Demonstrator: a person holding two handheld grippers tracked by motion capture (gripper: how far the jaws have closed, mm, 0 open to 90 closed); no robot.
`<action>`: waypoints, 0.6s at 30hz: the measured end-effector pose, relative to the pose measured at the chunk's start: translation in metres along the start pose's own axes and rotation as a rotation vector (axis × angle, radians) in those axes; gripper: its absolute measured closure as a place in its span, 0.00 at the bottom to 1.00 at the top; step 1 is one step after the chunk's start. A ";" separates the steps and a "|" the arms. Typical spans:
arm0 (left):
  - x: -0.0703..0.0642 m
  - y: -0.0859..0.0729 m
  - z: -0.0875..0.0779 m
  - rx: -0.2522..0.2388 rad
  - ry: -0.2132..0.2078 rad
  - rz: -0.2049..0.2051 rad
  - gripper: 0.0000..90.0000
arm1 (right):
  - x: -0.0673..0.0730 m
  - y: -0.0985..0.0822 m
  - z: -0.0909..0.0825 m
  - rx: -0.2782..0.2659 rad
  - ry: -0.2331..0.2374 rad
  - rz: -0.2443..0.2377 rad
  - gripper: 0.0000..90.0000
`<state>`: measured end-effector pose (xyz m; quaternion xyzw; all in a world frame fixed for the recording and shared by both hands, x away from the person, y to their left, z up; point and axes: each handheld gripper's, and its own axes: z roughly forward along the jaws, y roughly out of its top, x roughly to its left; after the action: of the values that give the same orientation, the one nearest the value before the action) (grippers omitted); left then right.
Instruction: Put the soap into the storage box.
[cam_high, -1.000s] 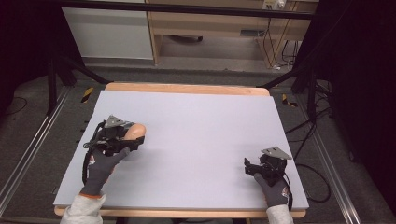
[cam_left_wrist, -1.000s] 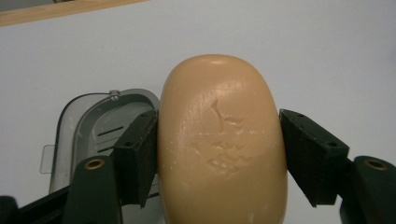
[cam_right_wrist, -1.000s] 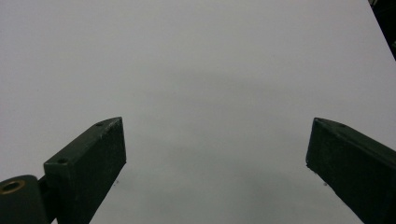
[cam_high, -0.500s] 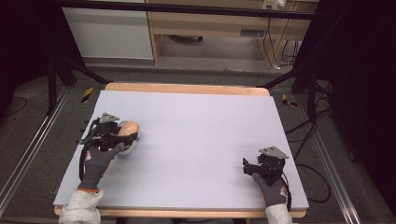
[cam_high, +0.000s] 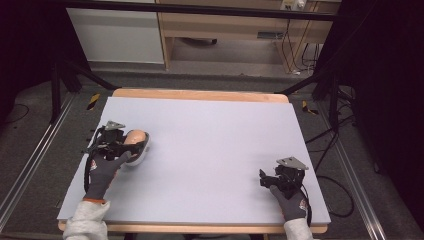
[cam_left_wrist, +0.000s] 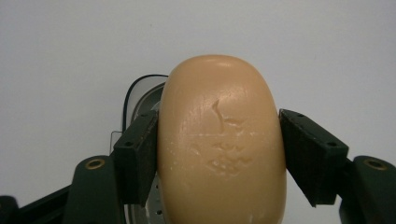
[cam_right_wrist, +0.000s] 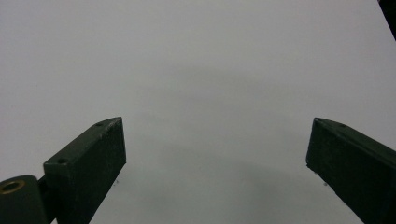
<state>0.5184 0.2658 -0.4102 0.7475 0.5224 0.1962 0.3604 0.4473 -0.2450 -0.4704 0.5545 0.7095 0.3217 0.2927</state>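
A tan oval soap bar (cam_left_wrist: 222, 140) with a stamped mark sits between the two pads of my left gripper (cam_left_wrist: 219, 123), which is shut on its sides. Behind and under the soap lies a pale soap dish (cam_left_wrist: 142, 93) with a dark rim. In the high view the left gripper (cam_high: 131, 144) holds the soap bar (cam_high: 137, 136) over the dish (cam_high: 141, 154) at the table's left side; whether the soap touches the dish I cannot tell. My right gripper (cam_high: 264, 179) rests near the front right, and in its own view the right gripper (cam_right_wrist: 217, 123) is open over bare table.
The pale lilac table top (cam_high: 215, 130) has a wooden edge (cam_high: 200, 95) at the far side. Metal rails (cam_high: 30, 165) and cables (cam_high: 330, 150) lie on the floor to both sides. A wooden cabinet (cam_high: 225, 25) stands beyond the table.
My left hand has carried the soap a little to the left and lower, over the dish. The right hand has stayed where it was.
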 end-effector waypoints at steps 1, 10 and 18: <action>0.000 0.000 0.001 0.000 0.002 -0.003 0.35 | 0.000 0.000 0.000 0.000 0.000 0.000 0.06; 0.004 -0.004 0.006 0.021 0.016 -0.004 0.35 | 0.000 0.000 0.000 0.001 0.000 -0.003 0.06; 0.006 -0.007 0.012 0.047 0.028 0.001 0.35 | 0.000 0.000 0.000 0.001 0.000 -0.003 0.06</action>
<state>0.5246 0.2689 -0.4242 0.7530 0.5316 0.1946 0.3355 0.4473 -0.2448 -0.4705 0.5534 0.7106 0.3210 0.2928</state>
